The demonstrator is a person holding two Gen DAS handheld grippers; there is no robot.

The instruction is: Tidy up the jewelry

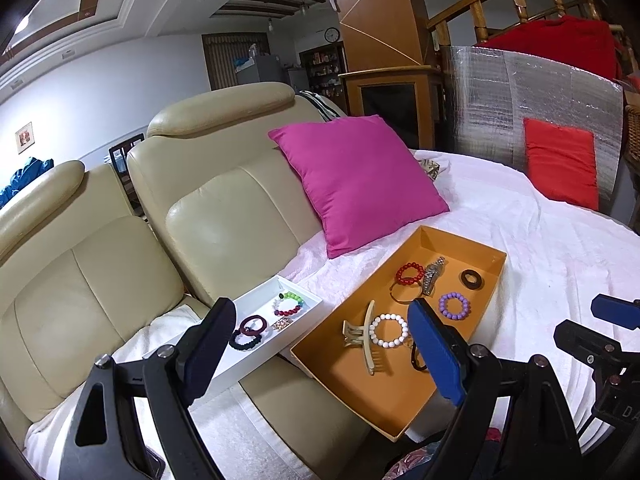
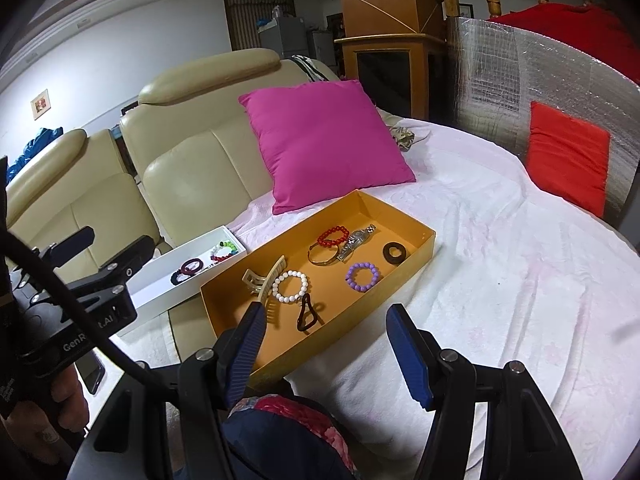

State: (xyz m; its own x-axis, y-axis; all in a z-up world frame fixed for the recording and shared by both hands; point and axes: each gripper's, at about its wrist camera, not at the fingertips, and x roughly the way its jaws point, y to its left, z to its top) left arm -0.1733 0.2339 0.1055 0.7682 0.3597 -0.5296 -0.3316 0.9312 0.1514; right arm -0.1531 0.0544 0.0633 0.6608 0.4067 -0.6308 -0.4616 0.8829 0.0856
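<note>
An orange box (image 1: 404, 400) (image 2: 424, 240) lies on the white-covered seat. It holds a red bead bracelet (image 1: 409, 274), a watch (image 1: 433, 274), a dark ring (image 1: 471, 279), a purple bead bracelet (image 2: 361, 276), a white bead bracelet (image 2: 291, 286), a beige hair claw (image 1: 362, 334), a gold bangle (image 2: 323, 258) and a black clip (image 2: 306, 314). A white tray (image 1: 256, 364) (image 2: 160, 292) to its left holds several bracelets and hair ties. My left gripper (image 1: 320, 344) is open and empty above both containers. My right gripper (image 2: 324, 344) is open and empty over the box's near edge.
A pink cushion (image 1: 356, 180) leans on the beige leather sofa back (image 1: 224, 208) behind the box. A red cushion (image 1: 560, 162) rests against a silver foil panel (image 1: 532, 92) at the right. A white blanket (image 2: 500, 260) covers the seat.
</note>
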